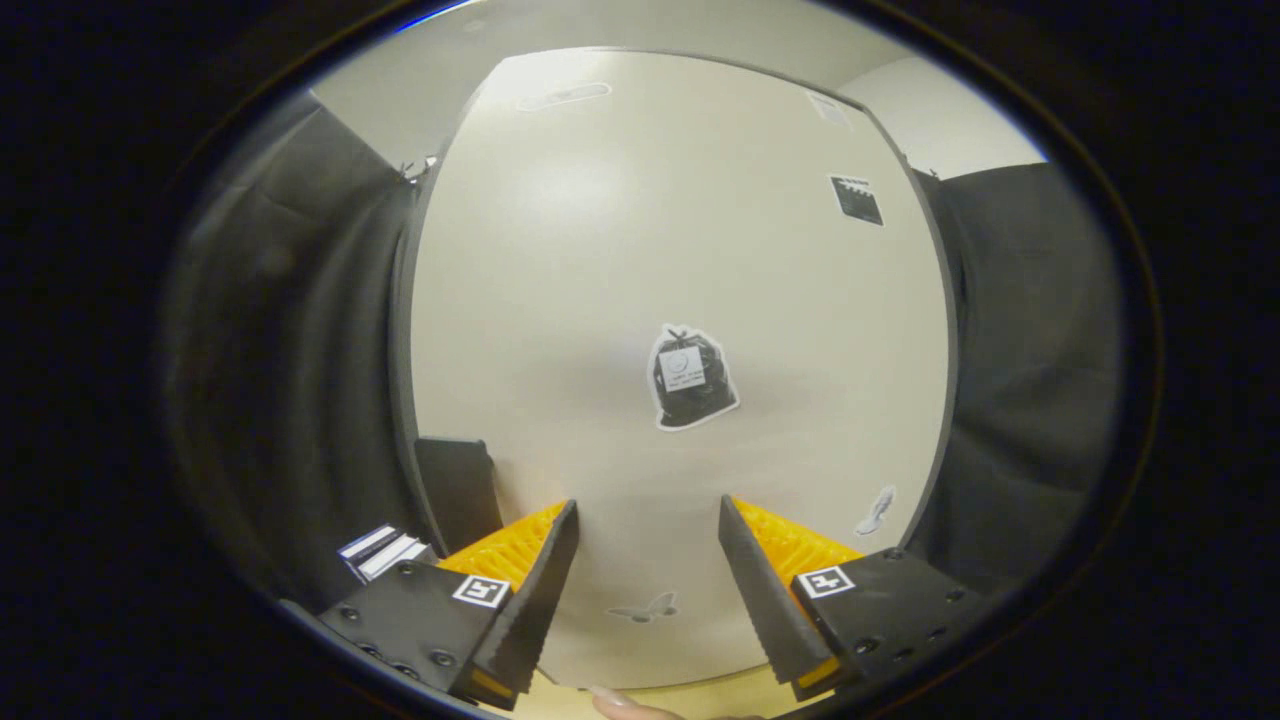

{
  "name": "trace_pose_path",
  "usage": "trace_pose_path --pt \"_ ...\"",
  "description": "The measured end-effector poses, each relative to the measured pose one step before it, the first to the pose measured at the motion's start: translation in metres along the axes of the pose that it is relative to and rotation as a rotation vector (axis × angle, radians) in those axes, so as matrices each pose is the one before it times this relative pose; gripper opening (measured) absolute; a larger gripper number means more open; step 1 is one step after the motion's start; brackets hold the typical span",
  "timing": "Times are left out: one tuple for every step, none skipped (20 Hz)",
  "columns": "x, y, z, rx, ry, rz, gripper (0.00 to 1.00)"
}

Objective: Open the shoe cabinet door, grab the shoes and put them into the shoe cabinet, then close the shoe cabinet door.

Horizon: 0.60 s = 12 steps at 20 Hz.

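Observation:
The shoe cabinet door (680, 300) is a pale beige panel with dark edges, standing very close ahead of me. It bears a bin-bag sticker (690, 378), a small black sticker (856, 199) and a butterfly sticker (645, 607). My gripper (648, 513) is open, its two fingers pointing at the lower part of the door with nothing between them. A fingertip of a person's hand (625, 702) shows below the fingers.
Black cloth (290, 350) hangs to the left and right of the cabinet. A dark block (458, 490) stands at the door's lower left edge, with a small striped box (385, 550) beside it. A tan surface (700, 695) lies under the door.

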State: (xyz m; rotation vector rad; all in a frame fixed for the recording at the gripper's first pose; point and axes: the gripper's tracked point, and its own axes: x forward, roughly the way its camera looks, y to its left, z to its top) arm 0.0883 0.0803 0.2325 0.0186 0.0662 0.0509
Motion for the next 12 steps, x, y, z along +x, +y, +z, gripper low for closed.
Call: trace_pose_path --pt "0.00158 0.00167 -0.00028 -0.00194 0.00101 0.00365 0.89" --pt "0.00056 0.00161 -0.00006 -0.00341 0.00297 0.00462 0.89" --pt "0.00202 0.00131 0.00139 -0.00674 -0.00942 -0.00038 0.89" --pt "-0.00039 0.00004 0.00029 -0.00742 -0.00322 0.00124 0.89" --pt "-0.00071 -0.00079 -0.00075 0.00009 -0.00291 -0.00080 0.89" --pt "0.00014 -0.00016 -0.00077 0.00318 0.00383 0.00067 0.89" --pt "0.00001 -0.00036 0.00040 0.00125 0.00033 -0.00111 0.89" --pt "0.00065 -0.00002 0.00043 -0.00133 -0.00010 -0.00023 0.89" --pt "0.00119 -0.00019 0.00003 -0.00085 -0.00072 0.00035 0.89" --pt "0.00033 0.00003 -0.00003 0.00134 0.00047 0.00098 0.89" --pt "0.00076 -0.00002 -0.00069 0.00024 0.00137 0.00091 0.89" --pt "0.00050 0.00002 0.00055 0.00005 -0.00083 0.00017 0.89"
